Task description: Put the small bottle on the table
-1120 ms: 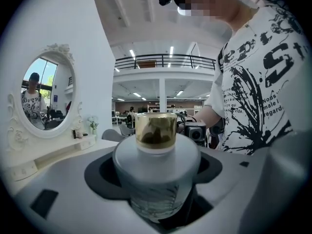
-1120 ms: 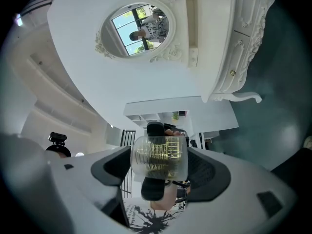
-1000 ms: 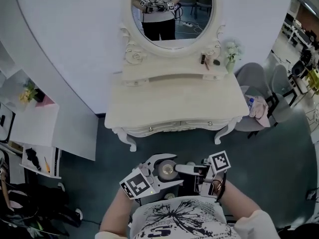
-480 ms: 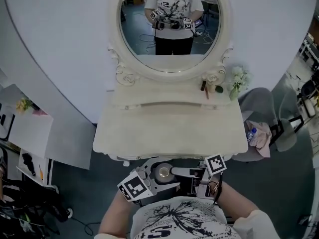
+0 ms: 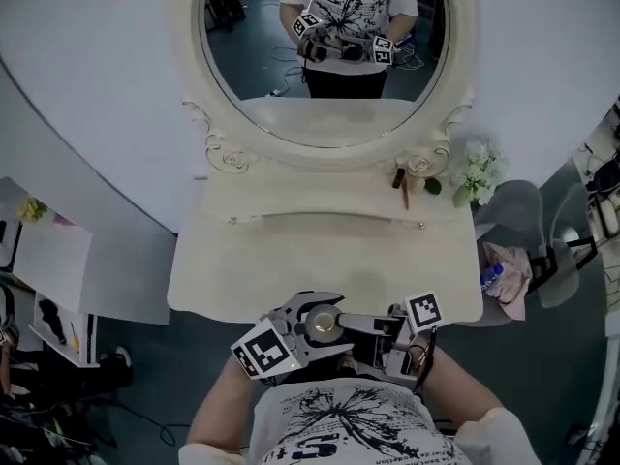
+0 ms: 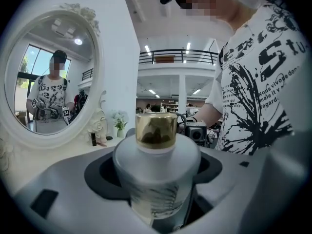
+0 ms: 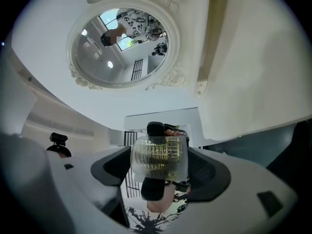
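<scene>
The small bottle (image 5: 322, 324), frosted glass with a gold cap, stands upright between both grippers just at the front edge of the white dressing table (image 5: 320, 260). My left gripper (image 5: 337, 327) comes in from the left, its curved jaws round the bottle. My right gripper (image 5: 345, 329) reaches in from the right and clamps the body. In the left gripper view the bottle (image 6: 156, 169) fills the gap between the jaws of the left gripper (image 6: 156, 191). In the right gripper view its clear lower body (image 7: 159, 157) sits tight between the pads of the right gripper (image 7: 159, 172).
An oval mirror (image 5: 325, 56) rises behind the table over a narrow raised shelf (image 5: 320, 206). A lipstick (image 5: 399, 177) and a vase of white flowers (image 5: 477, 174) stand at the back right. A grey chair (image 5: 542, 260) with a cloth and a water bottle (image 5: 489, 277) is to the right.
The person has stepped up to the table. Both grippers, still together on the bottle, have gone from over the floor to the table's front edge.
</scene>
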The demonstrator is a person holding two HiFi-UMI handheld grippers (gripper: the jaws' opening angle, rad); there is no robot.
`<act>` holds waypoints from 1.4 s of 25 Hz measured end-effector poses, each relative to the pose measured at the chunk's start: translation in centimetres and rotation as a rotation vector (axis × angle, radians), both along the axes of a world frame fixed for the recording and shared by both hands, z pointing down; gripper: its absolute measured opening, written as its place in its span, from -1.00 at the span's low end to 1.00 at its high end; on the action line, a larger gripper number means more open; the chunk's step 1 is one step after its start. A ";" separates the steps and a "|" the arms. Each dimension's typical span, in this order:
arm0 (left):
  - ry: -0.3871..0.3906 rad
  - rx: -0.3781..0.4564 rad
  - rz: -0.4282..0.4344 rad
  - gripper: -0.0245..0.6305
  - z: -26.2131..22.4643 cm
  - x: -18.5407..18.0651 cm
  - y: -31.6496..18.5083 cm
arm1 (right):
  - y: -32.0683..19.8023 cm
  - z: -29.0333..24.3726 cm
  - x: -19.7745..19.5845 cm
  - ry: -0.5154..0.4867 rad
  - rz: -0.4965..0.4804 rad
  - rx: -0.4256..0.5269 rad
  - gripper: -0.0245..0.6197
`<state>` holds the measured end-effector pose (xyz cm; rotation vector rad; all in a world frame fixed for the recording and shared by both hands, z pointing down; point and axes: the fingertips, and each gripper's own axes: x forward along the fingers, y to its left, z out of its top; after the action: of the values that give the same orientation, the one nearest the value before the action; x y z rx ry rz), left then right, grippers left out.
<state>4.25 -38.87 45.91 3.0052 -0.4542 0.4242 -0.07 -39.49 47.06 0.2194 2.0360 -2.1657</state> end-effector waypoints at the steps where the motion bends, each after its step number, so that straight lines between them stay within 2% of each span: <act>1: 0.001 -0.005 0.007 0.15 0.3 -0.2 -0.8 | -0.8 0.3 -0.2 0.001 0.007 -0.006 0.18; 13: -0.017 -0.021 0.068 0.15 5.4 -5.0 -8.4 | -8.6 5.2 -5.1 -0.006 0.058 -0.011 0.17; 19: -0.032 -0.042 0.047 0.15 9.2 -6.9 -10.7 | -10.9 8.9 -6.8 0.000 0.080 -0.032 0.17; 23: -0.035 -0.078 0.004 0.15 12.2 -7.6 -12.0 | -12.2 11.8 -7.4 0.019 0.097 -0.064 0.17; 26: -0.031 -0.101 -0.012 0.15 13.9 -7.8 -12.2 | -12.2 13.6 -7.7 0.034 0.078 -0.084 0.17; 35: -0.009 -0.115 -0.072 0.15 17.5 -8.3 -13.4 | -13.3 17.1 -8.1 0.145 0.042 -0.051 0.18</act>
<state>-4.10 -52.23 63.38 2.8679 -0.5179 0.4430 -8.21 -52.76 64.13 0.0131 2.0358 -2.2649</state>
